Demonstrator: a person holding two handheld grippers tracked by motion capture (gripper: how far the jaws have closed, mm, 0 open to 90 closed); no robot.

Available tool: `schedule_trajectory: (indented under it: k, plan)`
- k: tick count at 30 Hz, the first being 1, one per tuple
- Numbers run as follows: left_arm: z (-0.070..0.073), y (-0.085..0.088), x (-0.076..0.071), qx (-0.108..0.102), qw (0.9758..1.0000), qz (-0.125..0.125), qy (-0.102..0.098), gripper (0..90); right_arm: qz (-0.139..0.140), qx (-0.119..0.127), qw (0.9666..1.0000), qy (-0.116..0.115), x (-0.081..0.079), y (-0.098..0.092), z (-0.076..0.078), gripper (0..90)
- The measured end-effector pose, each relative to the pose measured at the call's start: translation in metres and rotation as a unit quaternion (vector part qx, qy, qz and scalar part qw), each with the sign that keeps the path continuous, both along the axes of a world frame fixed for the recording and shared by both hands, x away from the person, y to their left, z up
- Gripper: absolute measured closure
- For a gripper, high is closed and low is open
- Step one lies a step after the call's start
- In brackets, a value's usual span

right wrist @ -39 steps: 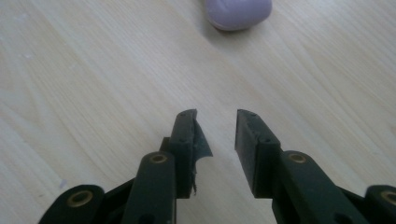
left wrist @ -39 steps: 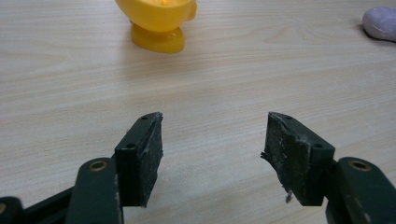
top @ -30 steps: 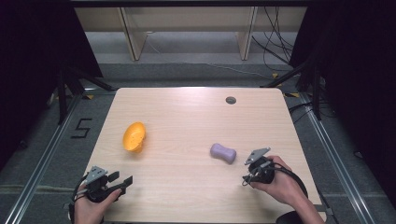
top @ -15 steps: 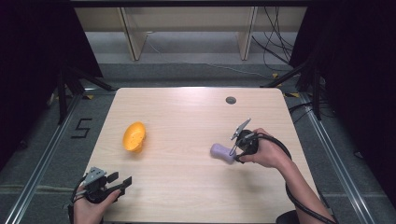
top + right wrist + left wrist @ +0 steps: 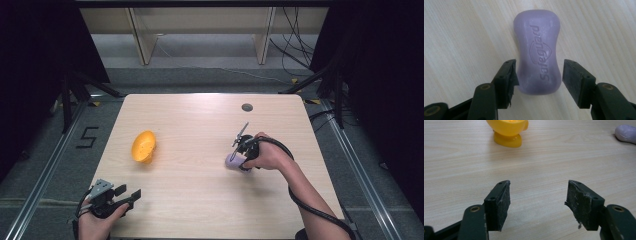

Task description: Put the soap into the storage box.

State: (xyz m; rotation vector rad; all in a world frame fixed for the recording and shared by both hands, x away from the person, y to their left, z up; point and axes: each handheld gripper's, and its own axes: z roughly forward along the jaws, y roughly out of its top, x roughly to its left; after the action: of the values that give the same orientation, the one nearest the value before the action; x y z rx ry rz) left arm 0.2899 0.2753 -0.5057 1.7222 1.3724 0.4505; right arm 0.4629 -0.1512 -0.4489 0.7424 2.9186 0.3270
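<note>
Straddling the near end of the purple soap [image 5: 537, 51], the right gripper [image 5: 538, 72] has just been opening its fingers [image 5: 576, 80], spread narrowly, soap's long axis running straight ahead between them.

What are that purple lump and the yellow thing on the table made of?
The purple waisted bar looks like soap: matte, slightly waxy, with a brand name pressed into its top. The yellow footed cup-like object seems to be moulded plastic, glossy and evenly coloured, though the look alone leaves that open. The table shows pale wood grain, possibly laminate.
</note>
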Motion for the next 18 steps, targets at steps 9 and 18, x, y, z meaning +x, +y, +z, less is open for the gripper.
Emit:
schedule_trajectory:
  k: [9, 18]
  plan:
    - [-0.001, 0.000, 0.000, 0.002, 1.0000, 0.000, 0.001, 34.9, 0.000, -0.010, 0.9999, 0.013, 0.010, 0.009, -0.007, 44.6]
    - [-0.001, -0.001, 0.000, 0.001, 1.0000, -0.001, 0.000, 34.8, 0.003, -0.019, 0.9997, 0.018, 0.011, 0.014, -0.015, 44.4]
